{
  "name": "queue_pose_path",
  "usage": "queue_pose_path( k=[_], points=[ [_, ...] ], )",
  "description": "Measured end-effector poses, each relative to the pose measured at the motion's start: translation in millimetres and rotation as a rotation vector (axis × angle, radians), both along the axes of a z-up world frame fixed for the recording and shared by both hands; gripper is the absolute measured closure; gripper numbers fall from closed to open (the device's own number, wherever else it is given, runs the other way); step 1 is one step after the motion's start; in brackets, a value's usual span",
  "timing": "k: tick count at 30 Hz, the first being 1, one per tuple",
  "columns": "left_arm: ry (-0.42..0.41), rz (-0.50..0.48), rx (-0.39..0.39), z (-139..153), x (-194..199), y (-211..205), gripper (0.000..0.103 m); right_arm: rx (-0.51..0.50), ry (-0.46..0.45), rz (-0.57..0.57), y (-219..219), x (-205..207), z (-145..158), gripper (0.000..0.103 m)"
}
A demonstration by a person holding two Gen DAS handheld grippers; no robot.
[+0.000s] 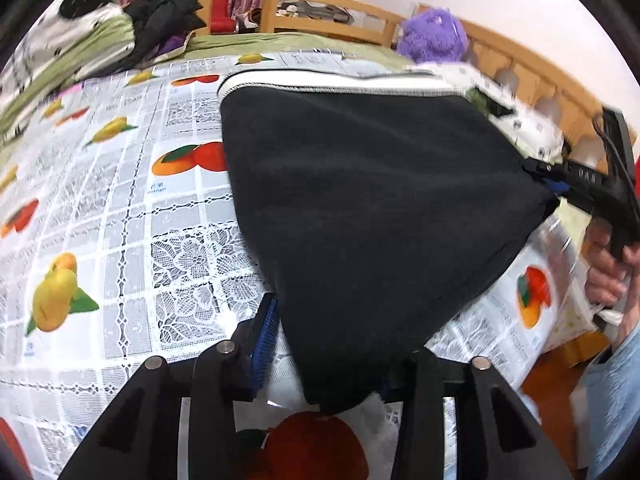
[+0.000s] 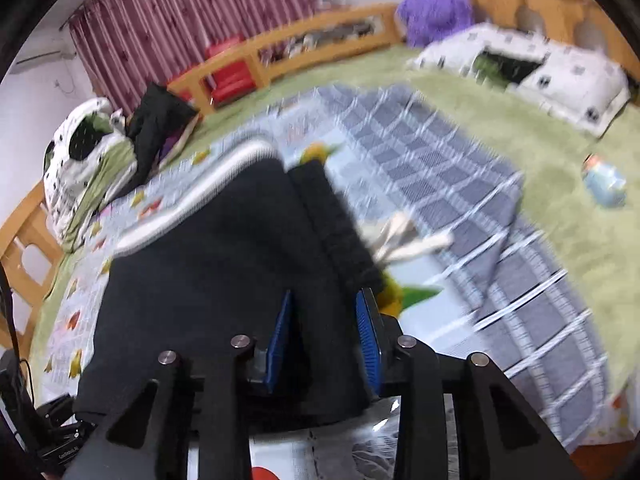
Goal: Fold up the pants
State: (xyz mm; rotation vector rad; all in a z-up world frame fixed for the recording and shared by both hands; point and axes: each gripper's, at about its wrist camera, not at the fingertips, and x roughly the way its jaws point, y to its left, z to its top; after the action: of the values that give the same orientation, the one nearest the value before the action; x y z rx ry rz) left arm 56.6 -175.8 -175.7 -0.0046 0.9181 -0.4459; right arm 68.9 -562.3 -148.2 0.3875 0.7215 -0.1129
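Black pants [image 1: 360, 208] hang stretched between the left gripper [image 1: 320, 344] and right gripper [image 1: 548, 184] above the fruit-print tablecloth [image 1: 120, 208]

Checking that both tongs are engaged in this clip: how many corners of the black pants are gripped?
2. The left tongs clamp the near corner of the black pants; the right tongs clamp the corner at the far right of the left view. Other corners lie ungripped or hidden.

You get bright, even room light in both views, with no hard shadows. Your right wrist view is badly motion-smeared: the checked cloth [image 2: 460, 184] and pillow [image 2: 528, 76] streak. Your left wrist view is sharper at centre, smearing rightward. Fisheye bends the bed rail [image 1: 320, 0], and black vignette fills every corner.
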Motion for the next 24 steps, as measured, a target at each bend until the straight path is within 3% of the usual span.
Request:
queue_pose_path(
  k=[2, 5, 7, 10, 15, 24],
  points=[
    [-0.011, 0.009, -0.015, 1.6, 2.1, 3.6, 0.075, -0.02, 0.004, -0.022, -3.2, 4.9, 2.7, 0.057],
    [-0.047, 0.028, -0.027, 6.1, 2.4, 8.0, 0.079, 0.046, 0.102, -0.001, -5.3, 24.4, -18.8, 0.058],
    [-0.062, 0.038, -0.052, 11.8, 5.0, 17.0, 0.08, 0.069, 0.103, 0.011, 1.4, 23.3, -19.3, 0.067],
    [-0.076, 0.055, -0.077, 20.2, 14.2, 43.1, 0.081, 0.01, 0.108, 0.047, 28.8, 20.0, -13.2, 0.078],
    [-0.067, 0.123, -0.107, 25.4, 26.6, 120.6, 0.082, 0.059, 0.109, 0.113, 86.2, 24.2, -11.6, 0.08],
    [-0.058, 0.31, -0.059, 26.2, 20.5, 264.0, 0.082, 0.192, 0.077, 0.283, 233.9, 53.9, -19.8, 0.082]
  ],
)
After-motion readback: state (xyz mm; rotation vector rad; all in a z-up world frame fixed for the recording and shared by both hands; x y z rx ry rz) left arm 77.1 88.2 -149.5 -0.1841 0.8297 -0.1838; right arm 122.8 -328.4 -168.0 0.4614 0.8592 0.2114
